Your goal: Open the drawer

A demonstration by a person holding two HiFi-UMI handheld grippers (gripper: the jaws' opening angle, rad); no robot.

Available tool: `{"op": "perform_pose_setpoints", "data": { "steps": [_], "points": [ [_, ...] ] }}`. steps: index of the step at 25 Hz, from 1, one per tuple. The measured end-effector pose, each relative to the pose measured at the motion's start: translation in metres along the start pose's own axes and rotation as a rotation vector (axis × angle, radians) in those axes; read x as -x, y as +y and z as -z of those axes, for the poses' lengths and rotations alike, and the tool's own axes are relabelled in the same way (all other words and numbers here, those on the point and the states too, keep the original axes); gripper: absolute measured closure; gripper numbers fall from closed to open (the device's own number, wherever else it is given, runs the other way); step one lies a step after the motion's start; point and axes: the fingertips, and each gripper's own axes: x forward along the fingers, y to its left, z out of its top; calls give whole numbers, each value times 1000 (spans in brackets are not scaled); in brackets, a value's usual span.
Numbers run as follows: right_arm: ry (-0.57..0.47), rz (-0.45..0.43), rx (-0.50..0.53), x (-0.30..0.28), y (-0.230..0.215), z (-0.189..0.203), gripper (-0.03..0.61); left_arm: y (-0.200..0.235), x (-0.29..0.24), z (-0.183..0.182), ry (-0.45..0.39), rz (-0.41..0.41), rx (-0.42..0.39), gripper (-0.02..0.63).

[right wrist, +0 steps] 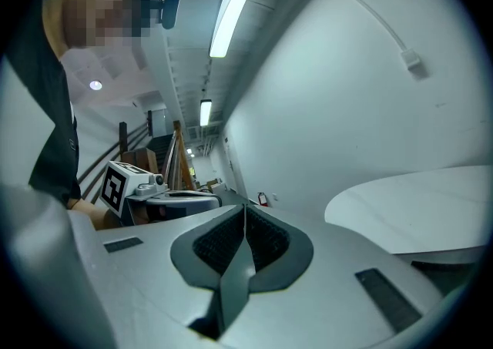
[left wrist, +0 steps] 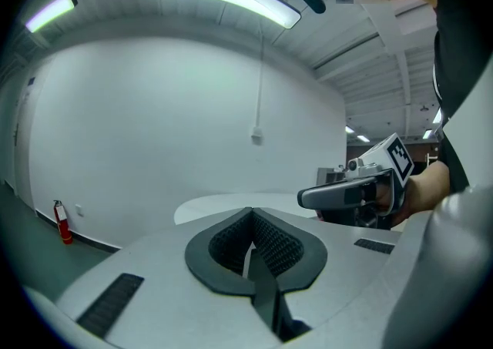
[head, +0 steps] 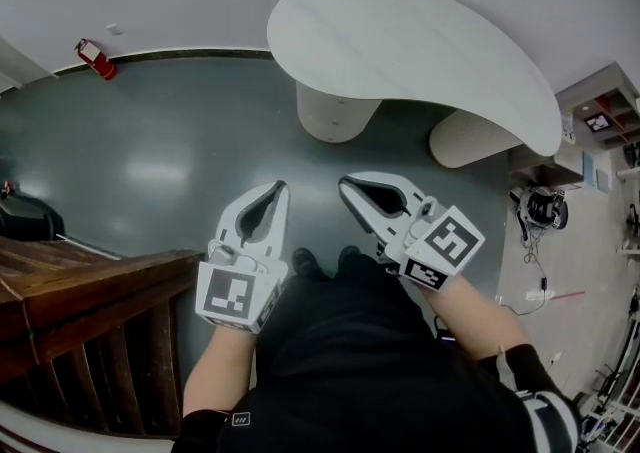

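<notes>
Over the dark floor [head: 150, 161] I held the left tongs [head: 277, 189] and right tongs [head: 347, 184] shut and empty; no drawer showed, so I judged I must first find and reach it.

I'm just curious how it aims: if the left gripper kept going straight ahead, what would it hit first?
Probably the white curved table, right ahead of the left gripper, with the white wall behind it. Depth is hard to judge.
</notes>
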Motion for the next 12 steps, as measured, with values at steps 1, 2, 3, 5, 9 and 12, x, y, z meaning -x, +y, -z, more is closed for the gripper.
{"op": "perform_pose_setpoints", "data": {
  "steps": [1, 2, 3, 5, 9, 12],
  "points": [
    [0, 6, 0, 0, -3, 3, 561, -1, -2, 1, 3, 3, -3, 611],
    [0, 12, -4, 0, -7, 5, 561, -2, -4, 3, 7, 7, -2, 611],
    [-1, 18, -13, 1, -10, 8, 561, -4, -7, 4, 6, 14, -1, 611],
    [-4, 30, -43, 3, -16, 13, 561, -7, -13, 8, 9, 25, 2, 611],
    [24, 40, -61, 1, -27, 22, 561, -3, -29, 13, 20, 36, 11, 611],
    [66, 47, -47, -10, -41, 31, 561, 5, -44, 19, 22, 41, 25, 611]
  ]
}}
